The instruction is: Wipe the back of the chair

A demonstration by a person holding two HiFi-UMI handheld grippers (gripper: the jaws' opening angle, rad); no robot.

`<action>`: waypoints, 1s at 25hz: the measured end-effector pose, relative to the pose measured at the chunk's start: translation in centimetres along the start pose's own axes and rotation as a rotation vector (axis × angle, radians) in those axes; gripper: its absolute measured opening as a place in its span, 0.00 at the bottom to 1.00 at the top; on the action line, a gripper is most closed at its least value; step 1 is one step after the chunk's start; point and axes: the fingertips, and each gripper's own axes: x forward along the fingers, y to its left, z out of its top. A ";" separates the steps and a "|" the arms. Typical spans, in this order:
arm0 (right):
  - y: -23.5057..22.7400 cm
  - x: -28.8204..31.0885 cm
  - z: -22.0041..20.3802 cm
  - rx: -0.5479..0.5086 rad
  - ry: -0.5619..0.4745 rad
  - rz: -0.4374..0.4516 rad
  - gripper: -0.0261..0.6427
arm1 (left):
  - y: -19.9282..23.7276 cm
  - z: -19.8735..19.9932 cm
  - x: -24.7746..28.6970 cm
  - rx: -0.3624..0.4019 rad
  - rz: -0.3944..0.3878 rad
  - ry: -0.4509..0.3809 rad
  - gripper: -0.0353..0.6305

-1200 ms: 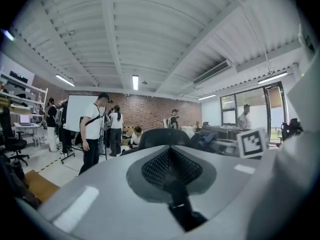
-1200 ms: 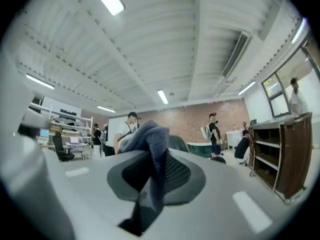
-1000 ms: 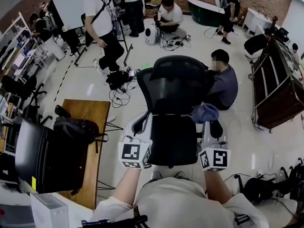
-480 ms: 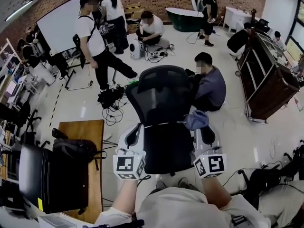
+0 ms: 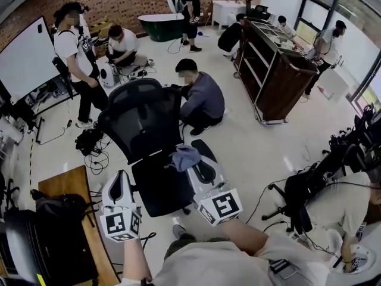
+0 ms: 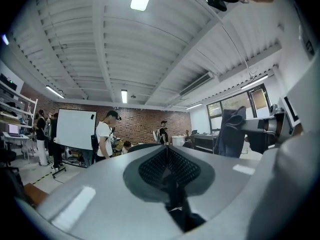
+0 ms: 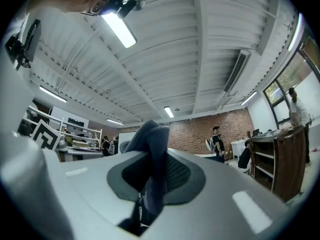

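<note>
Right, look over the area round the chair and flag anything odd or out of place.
Nothing looks spilled or broken. Two things stand out: a person crouches on the floor right beside the chair, and a dark bag with tangled cables lies on the floor at its other side.

The chair (image 5: pixel 143 121) back is matt black open mesh, its seat dull black fabric. The cloth (image 5: pixel 186 157) in the right claw (image 7: pixel 152 184) is soft blue-grey stuff, perhaps fleece. Both shells are smooth pale-grey plastic with a faint sheen; the left claw (image 6: pixel 169 171) has black ribbed pads (image 6: pixel 152 166). The counter (image 5: pixel 62 186) is brown wood; the floor (image 5: pixel 250 154) shines.
</note>
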 end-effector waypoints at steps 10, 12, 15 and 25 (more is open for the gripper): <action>-4.9 -23.3 5.1 0.074 0.004 0.010 0.11 | -22.9 1.1 -14.5 0.031 -0.034 -0.011 0.17; -4.1 -26.0 5.7 0.085 0.027 0.023 0.11 | -24.8 1.5 -17.4 0.020 -0.017 -0.002 0.17; -1.4 -28.1 6.9 0.070 0.029 0.030 0.11 | -25.1 2.6 -20.6 0.035 -0.014 -0.012 0.17; 5.1 -33.0 8.6 0.098 0.000 0.033 0.11 | -25.1 4.0 -28.2 0.049 -0.046 -0.027 0.17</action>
